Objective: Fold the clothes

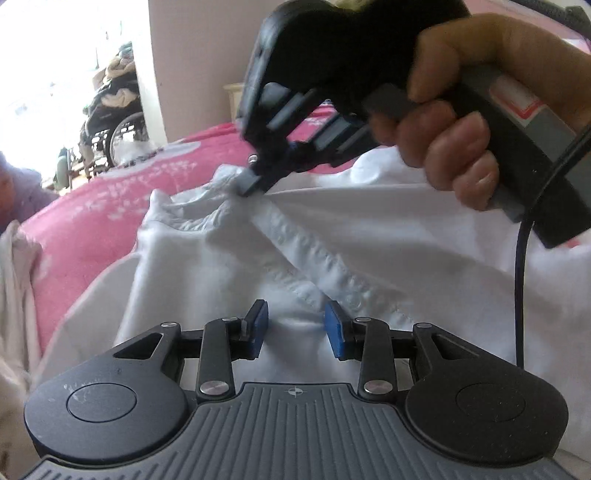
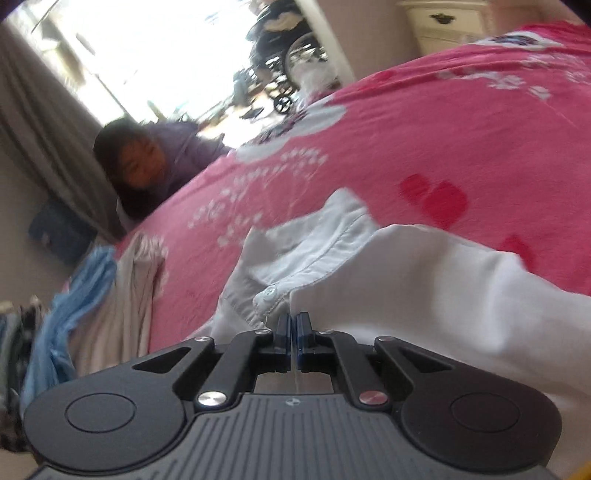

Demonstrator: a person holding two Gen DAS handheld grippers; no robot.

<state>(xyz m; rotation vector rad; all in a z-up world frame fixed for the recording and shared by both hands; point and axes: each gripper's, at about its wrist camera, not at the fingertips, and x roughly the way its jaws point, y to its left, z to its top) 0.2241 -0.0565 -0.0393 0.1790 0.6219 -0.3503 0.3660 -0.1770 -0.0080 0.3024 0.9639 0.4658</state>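
Note:
A white button shirt point(image 1: 369, 236) lies rumpled on the pink bedspread point(image 1: 110, 206). My left gripper point(image 1: 297, 326) hovers low over the shirt's front near the placket seam. Its blue pads point(image 1: 258, 325) stand apart and do not press on the cloth below them. A hand holds my right gripper point(image 1: 251, 182) farther up the shirt, with the tips pinched on the collar end of the placket. In the right wrist view the right gripper point(image 2: 291, 326) is shut on the shirt's edge point(image 2: 295, 295), just beside a white button point(image 2: 267, 291).
A pale pink garment point(image 2: 125, 295) and a blue one point(image 2: 70, 306) lie at the bed's left edge. A person in purple point(image 2: 166, 155) leans by the far side. A wheelchair point(image 2: 291, 48), a white cabinet point(image 2: 443, 22) and the gripper's black cable point(image 1: 519, 288) are also in view.

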